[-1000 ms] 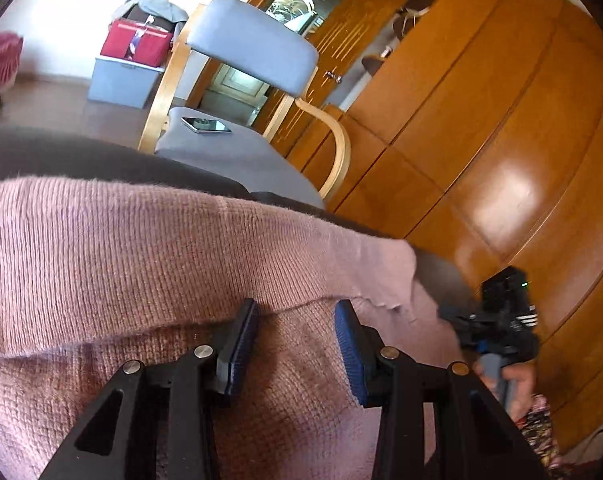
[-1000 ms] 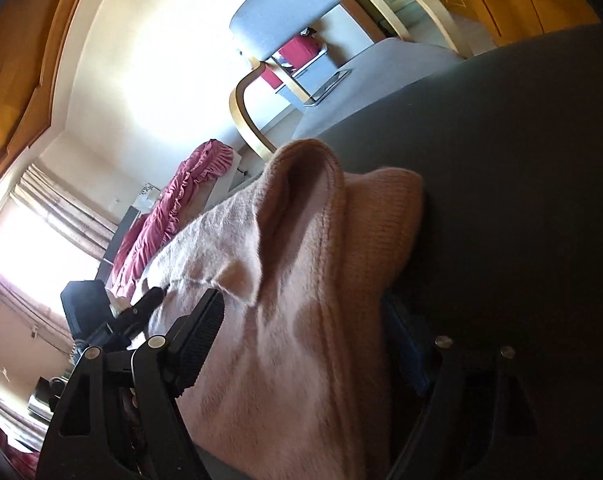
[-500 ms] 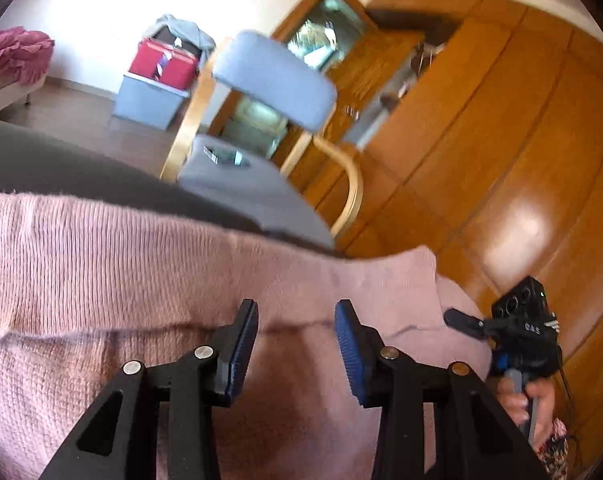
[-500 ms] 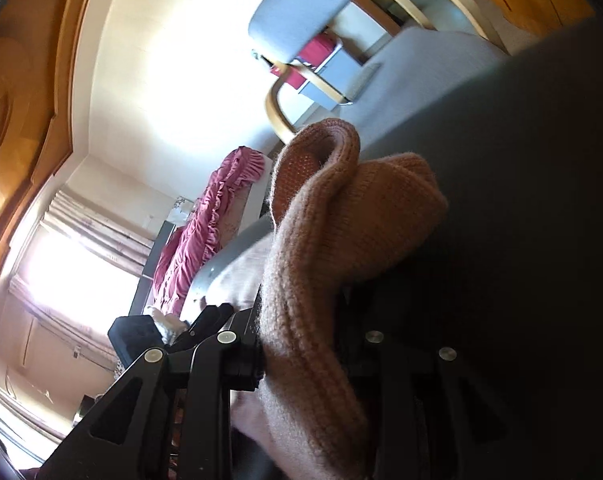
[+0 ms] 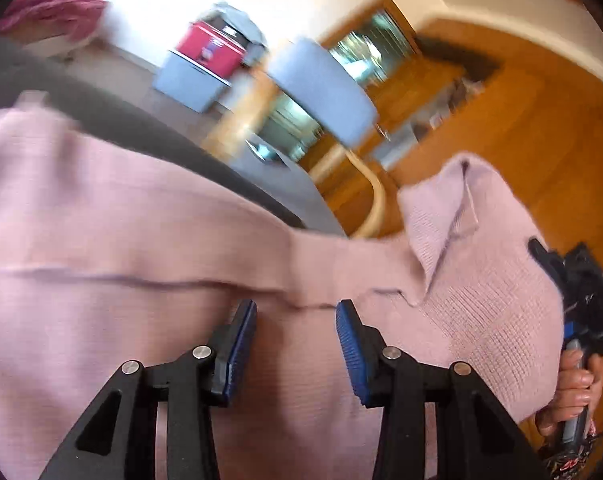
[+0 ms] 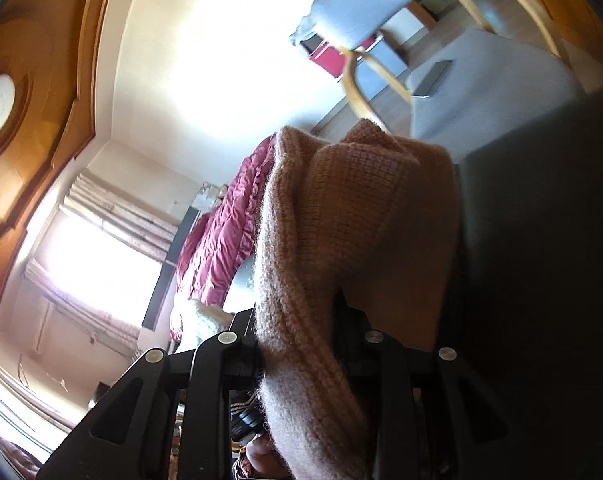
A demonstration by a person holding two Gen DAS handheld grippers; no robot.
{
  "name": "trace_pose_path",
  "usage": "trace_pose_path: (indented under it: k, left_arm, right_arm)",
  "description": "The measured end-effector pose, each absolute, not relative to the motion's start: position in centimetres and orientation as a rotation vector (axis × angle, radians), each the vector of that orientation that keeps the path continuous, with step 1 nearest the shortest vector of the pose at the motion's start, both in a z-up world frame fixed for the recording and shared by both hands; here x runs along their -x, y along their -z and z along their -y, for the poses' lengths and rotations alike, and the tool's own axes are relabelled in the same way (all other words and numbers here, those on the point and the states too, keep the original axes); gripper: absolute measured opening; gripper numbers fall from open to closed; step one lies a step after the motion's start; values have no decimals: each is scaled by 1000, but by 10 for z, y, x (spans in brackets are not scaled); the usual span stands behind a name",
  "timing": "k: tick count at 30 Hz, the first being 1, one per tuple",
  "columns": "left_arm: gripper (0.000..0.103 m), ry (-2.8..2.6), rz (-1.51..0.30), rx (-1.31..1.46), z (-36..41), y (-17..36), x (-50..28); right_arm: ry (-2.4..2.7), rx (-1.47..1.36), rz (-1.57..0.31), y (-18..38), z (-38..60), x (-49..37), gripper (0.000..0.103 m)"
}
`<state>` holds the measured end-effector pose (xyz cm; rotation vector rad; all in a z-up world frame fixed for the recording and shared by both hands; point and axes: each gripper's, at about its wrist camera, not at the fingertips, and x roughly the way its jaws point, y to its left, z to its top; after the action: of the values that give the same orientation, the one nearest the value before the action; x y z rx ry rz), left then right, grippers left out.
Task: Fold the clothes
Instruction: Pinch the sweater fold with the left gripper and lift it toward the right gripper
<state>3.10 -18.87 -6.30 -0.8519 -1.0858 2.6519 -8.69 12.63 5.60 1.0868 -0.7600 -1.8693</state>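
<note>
On the dark desk point(image 5: 113, 120) the pink sweater point(image 5: 149, 240) is lying spread, while the right hand-held gripper point(image 6: 301, 356) is pinching one lifted corner, seemingly to fold it over, and the left hand-held gripper point(image 5: 297, 344) is hovering spread above.

no legible text, views perhaps too blurred

Black angular left gripper point(image 5: 296, 350), blue ribbed pads point(image 5: 348, 344) (silver screws on links), matching black right gripper point(image 6: 297, 344)
</note>
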Motion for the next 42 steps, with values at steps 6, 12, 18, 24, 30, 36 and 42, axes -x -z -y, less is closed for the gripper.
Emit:
trace_pose_path:
  k: [6, 12, 18, 24, 30, 36, 42]
  left_arm:
    - [40, -2776, 1263, 871, 286, 89, -76]
    - [39, -2684, 1363, 738, 302, 104, -82]
    - [39, -2559, 1506, 526, 320, 112, -98]
    - [39, -2431, 1858, 57, 353, 135, -141]
    - [42, -2480, 2066, -236, 375, 155, -185]
    - [46, -2521, 2094, -342, 381, 159, -197]
    - [48, -2508, 2096, -393, 383, 158, -203]
  right_arm:
    - [1844, -1118, 610, -70, -26, 70, 28]
    - [1854, -1227, 430, -61, 81, 50, 28]
    - [1922, -1350, 286, -13, 163, 39, 28]
    - [1931, -1405, 262, 16, 208, 32, 29]
    - [1934, -1456, 240, 44, 255, 25, 68]
    - [1756, -1304, 301, 19, 262, 17, 69]
    - [1992, -1035, 204, -8, 173, 2, 69]
